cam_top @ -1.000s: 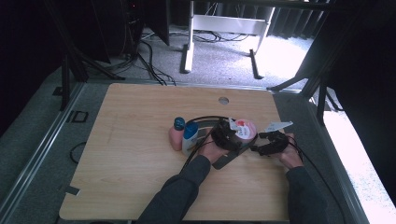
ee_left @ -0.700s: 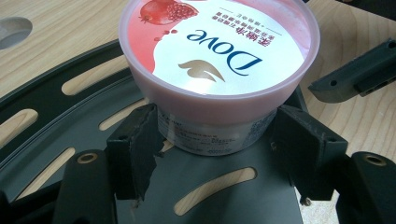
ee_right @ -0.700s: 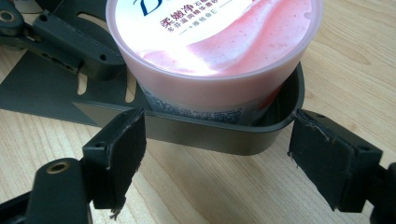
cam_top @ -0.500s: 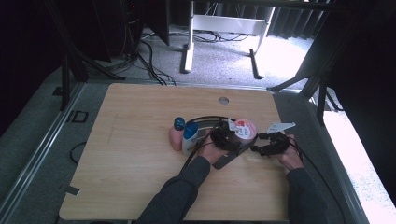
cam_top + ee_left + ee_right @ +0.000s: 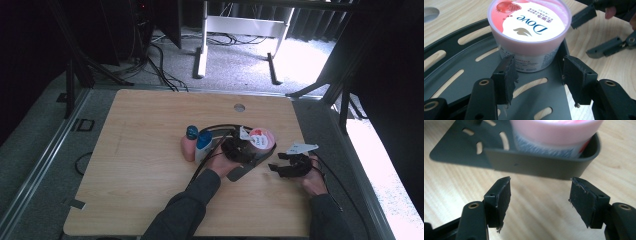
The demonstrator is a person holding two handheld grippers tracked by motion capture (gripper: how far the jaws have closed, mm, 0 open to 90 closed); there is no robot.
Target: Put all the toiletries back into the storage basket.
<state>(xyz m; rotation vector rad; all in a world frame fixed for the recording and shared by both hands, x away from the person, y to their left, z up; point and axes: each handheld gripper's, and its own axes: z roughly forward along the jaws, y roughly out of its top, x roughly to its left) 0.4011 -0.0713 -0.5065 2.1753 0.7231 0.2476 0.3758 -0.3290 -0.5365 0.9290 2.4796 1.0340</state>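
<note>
1. Pink plastic Dove tub with a white-and-pink printed lid (image 5: pixel 529 35): standing upright on the dark grey slotted plastic tray (image 5: pixel 456 62), pushed against the tray's raised curved wall; tray lying flat on the light wood counter (image 5: pixel 150 150), toward the right half and nearer the front edge than the back. Wall likely serving as a stop, keeping the tub from sliding off during a grasp.
2. Left hand-held gripper (image 5: pixel 537 72): jaws partly open and just been closing, black pads flanking the lower body of the tub, one on each side. No firm pressing visible; left pad at or just short of the label, right pad apart from it. Low placement, under the lid's overhang, judged to prevent slipping on a lift.
3. Right hand-held gripper (image 5: pixel 540 192): jaws partly open, just been closing, nothing between them but bare counter. Aimed level at the outside of the tray's curved wall, just short of it. Judged as readiness to pinch or brace the tray while the tub comes out.
4. Both hands: resting low at the front right of the counter, forearms entering over the front edge, giving a steady, level approach.
5. Pink bottle with a blue cap (image 5: pixel 189 143) and white bottle with a blue cap (image 5: pixel 204 145): upright side by side just left of the tray, touching or nearly so, clear of both hand-held grippers.
6. Risk: tray shifting toward the bottles if left unbraced.
</note>
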